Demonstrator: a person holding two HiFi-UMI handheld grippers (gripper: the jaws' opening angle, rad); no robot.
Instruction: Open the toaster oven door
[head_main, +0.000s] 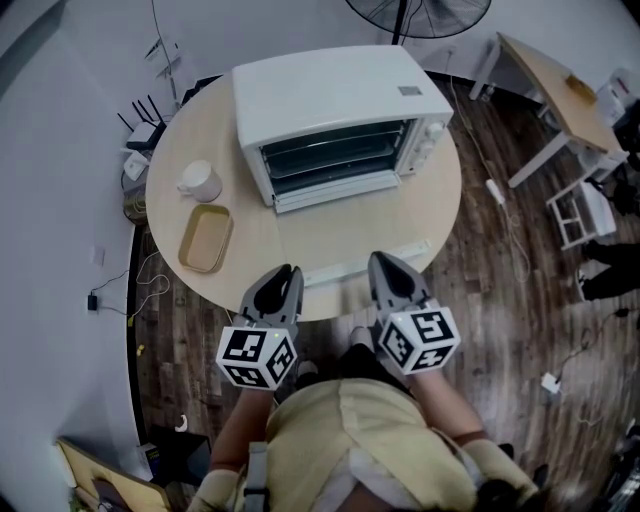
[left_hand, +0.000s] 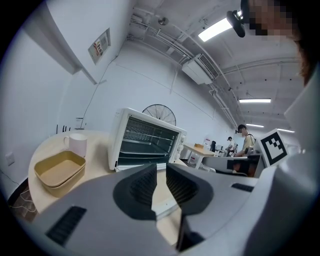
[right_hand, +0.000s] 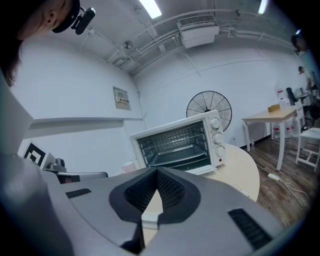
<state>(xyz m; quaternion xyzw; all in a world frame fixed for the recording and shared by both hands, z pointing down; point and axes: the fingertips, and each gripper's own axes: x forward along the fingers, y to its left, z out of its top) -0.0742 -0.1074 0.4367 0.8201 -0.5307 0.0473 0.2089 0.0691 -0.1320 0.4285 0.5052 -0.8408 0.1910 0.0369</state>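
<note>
Toaster oven door (head_main: 350, 235) down flat; near-level left gripper (head_main: 289, 270) slightly parted, right gripper (head_main: 386, 260) clenched empty beside it.

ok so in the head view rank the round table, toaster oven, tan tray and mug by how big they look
1. round table
2. toaster oven
3. tan tray
4. mug
The tray and mug sit side by side on the table, so nearness to the camera hardly skews that pair.
</note>
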